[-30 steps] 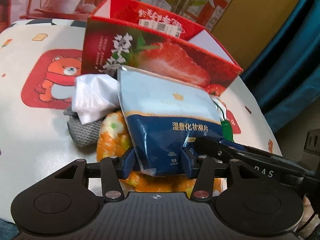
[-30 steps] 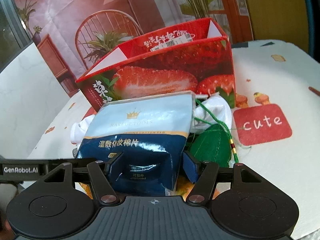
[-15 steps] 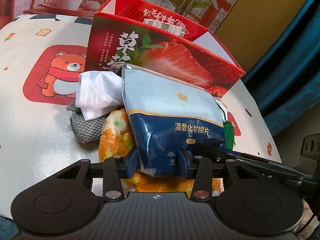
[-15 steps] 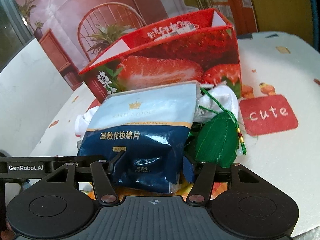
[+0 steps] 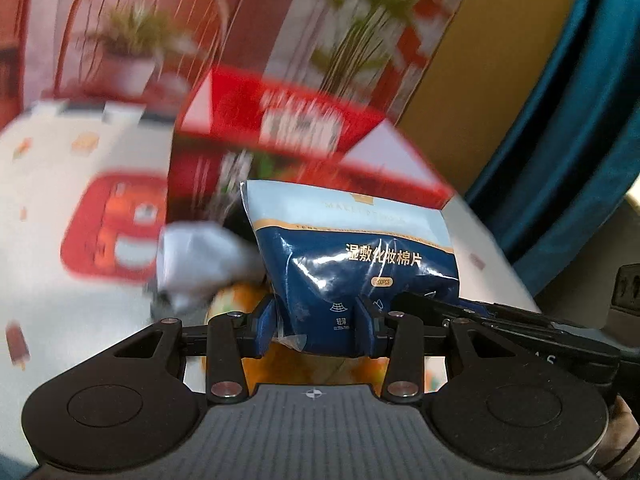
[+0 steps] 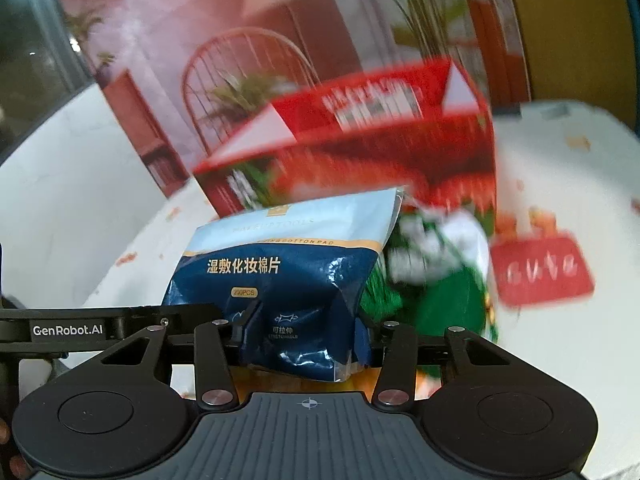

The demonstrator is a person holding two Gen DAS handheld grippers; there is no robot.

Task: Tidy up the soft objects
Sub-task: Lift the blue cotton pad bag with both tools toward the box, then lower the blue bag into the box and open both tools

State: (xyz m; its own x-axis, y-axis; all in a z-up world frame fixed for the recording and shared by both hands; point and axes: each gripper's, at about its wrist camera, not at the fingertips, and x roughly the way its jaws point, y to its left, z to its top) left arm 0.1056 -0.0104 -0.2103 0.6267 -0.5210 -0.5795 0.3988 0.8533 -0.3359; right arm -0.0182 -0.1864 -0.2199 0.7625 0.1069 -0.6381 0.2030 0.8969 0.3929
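Observation:
A blue and pale-blue bag of cotton pads [image 5: 352, 248] [image 6: 280, 268] hangs lifted above the pile, held by its lower edge from both sides. My left gripper [image 5: 316, 320] is shut on its bottom corner, pads pressing the foil. My right gripper [image 6: 306, 330] grips the other bottom part, and its jaws are closing with the bag squeezed between them. Below lie a white cloth [image 5: 200, 264], an orange floral piece [image 5: 236, 296] and a green pouch [image 6: 448, 304]. The open red strawberry box [image 5: 280, 128] [image 6: 360, 136] stands just behind.
The round table has a white cloth with a red bear patch [image 5: 116, 236] and a red "cute" patch [image 6: 540, 272]. A teal curtain [image 5: 568, 120] hangs at the right. Each gripper's body shows at the edge of the other's view.
Both grippers have risen and carried the bag up off the pile. The right jaws have narrowed onto the bag. The background is now blurred by motion.

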